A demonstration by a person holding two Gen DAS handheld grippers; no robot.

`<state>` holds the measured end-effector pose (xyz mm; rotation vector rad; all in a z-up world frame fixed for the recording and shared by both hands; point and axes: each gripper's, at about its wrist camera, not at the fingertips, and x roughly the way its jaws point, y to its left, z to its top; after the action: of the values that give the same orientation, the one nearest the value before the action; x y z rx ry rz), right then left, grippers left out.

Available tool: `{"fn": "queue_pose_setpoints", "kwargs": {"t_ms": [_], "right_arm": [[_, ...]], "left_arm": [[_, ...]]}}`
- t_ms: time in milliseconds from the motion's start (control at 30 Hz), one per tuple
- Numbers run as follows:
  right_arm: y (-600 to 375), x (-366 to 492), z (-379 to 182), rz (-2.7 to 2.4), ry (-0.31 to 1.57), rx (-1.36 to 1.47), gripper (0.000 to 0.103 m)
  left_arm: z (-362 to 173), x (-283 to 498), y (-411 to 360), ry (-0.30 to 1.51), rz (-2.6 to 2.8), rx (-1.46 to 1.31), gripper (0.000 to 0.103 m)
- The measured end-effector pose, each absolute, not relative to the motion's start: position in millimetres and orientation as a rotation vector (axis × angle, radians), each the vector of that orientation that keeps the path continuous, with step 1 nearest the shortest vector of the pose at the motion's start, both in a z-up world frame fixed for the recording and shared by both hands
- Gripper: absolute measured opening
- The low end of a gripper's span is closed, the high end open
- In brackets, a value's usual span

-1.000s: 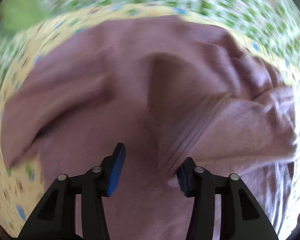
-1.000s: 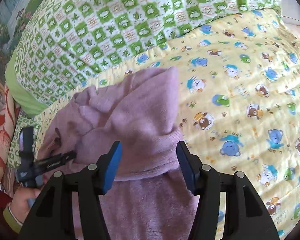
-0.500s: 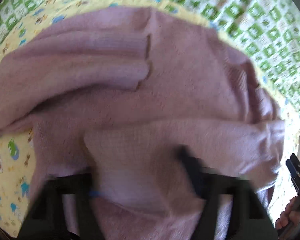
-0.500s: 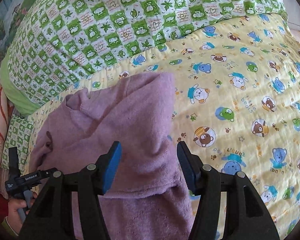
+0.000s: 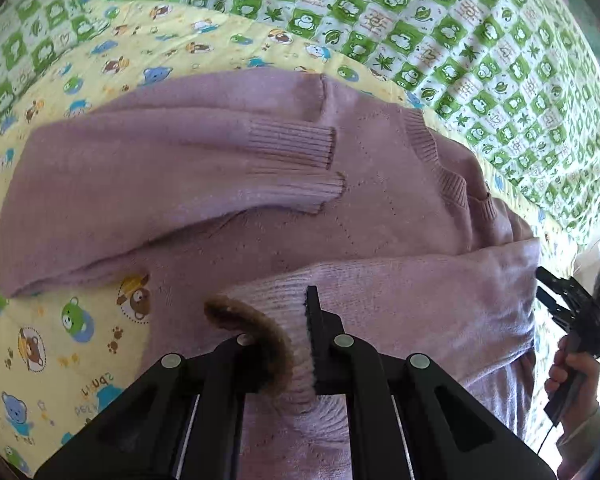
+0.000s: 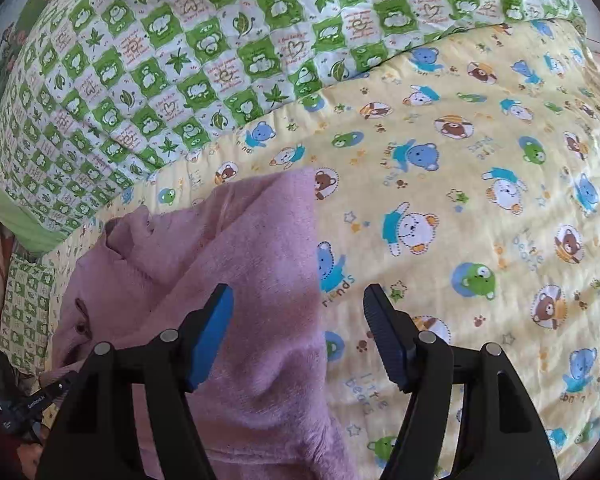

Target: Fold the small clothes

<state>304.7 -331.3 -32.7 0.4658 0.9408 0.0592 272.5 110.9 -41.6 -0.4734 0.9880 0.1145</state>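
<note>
Yellow bear-print quilt (image 6: 480,208) covers the bed, with a green checked quilt (image 6: 188,52) along its far edge. On it lies the pink sweater (image 5: 228,184), 1 sleeve (image 5: 188,160) already folded across the chest. Step in hand, by my reading: folding the 2nd sleeve (image 5: 420,296) in. The left gripper (image 5: 284,344) is clamped on its ribbed cuff (image 5: 268,320); next it should lay the cuff flat and release. The right gripper (image 6: 298,332) hovers wide apart, empty, over the sweater's near edge
</note>
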Motion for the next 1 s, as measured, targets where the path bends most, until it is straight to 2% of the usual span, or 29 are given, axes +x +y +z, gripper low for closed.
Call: {"fn": "queue_pose_setpoints", "kwargs": {"t_ms": [100,167,200,367,600,700,867,900,933,967,1000], "right_arm": [[-324,319,-43,0.088,0.966,0.473,0.068],[-318,326,-47,0.12,0.978,0.463,0.034],[-316,330,-47,0.118,0.997,0.429,0.008],[-355,329,-8,0.017,0.906,0.421,0.008],[-368,336,-40,-0.015,0.992,0.374,0.008],[-366,336,-47,-0.027,0.993,0.372,0.008],[-364,330,-34,-0.082,0.976,0.375,0.028],[-366,326,-30,-0.089,0.97,0.38,0.037],[-367,321,-26,-0.091,0.961,0.395,0.042],[-366,315,-20,-0.086,0.944,0.417,0.044],[-365,308,-16,-0.077,0.929,0.437,0.045]], "left_arm": [[-42,274,101,0.988,0.101,-0.431,0.007],[-37,281,91,0.988,0.094,-0.418,0.007],[-34,286,88,0.98,0.079,-0.418,0.007],[-30,315,61,0.965,0.013,-0.326,0.007],[-59,332,60,1.011,0.048,-0.237,0.009],[-56,329,63,1.013,0.058,-0.199,0.02],[-34,306,78,0.973,0.106,-0.188,0.028],[-29,300,85,0.964,0.122,-0.186,0.031],[-25,294,88,0.956,0.138,-0.182,0.039],[-21,289,94,0.946,0.167,-0.172,0.053],[-16,286,101,0.935,0.188,-0.165,0.06]]}}
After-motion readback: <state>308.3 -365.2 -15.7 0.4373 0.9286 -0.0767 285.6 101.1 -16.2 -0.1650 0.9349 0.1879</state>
